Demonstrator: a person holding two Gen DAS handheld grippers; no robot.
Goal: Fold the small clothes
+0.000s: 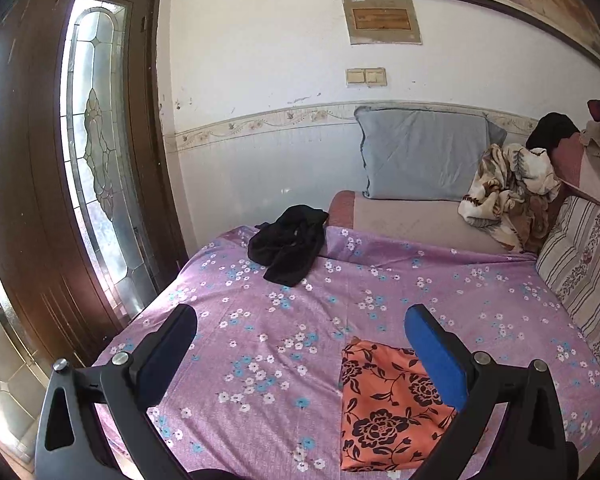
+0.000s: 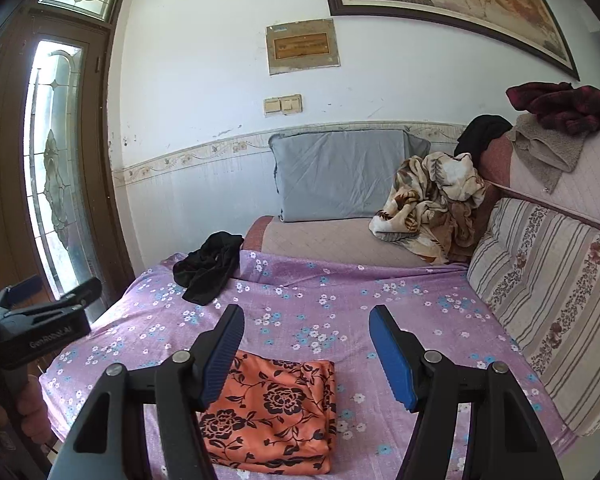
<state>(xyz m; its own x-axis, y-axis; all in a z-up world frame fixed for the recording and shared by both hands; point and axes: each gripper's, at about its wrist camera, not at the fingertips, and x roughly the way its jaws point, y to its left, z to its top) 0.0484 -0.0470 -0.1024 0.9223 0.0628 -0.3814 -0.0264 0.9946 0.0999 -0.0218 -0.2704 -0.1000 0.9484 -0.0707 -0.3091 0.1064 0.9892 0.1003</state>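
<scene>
My right hand-held gripper (image 2: pixel 306 354) is held above the near part of the bed (image 2: pixel 380 304) with its jaws spread wide and nothing between them. My left hand-held gripper (image 1: pixel 300 344) is in the same condition: jaws apart, empty, raised clear of the sheet. I judge that both are kept open and lifted because no garment is currently in hand.

The orange floral garment (image 2: pixel 276 412) lies on the bed just below the right hand-held gripper, partly behind its left finger. It is already a compact rectangle with stacked layers showing at its near and right edges, so I judge this item finished. In the left wrist view the same garment (image 1: pixel 384 408) lies under the blue-padded finger, with neither finger touching it.

The black garment (image 2: pixel 208 266) lies crumpled at the far left corner of the bed, well apart from the orange floral garment and near the door (image 2: pixel 56 184). It is not folded, so I judge it to be the next item. It must be picked up and spread flat on the open sheet before folding.

Beyond the bed, a grey pillow (image 2: pixel 340 172) leans on the wall and a patterned blanket (image 2: pixel 428 200) is bunched to its right.
</scene>
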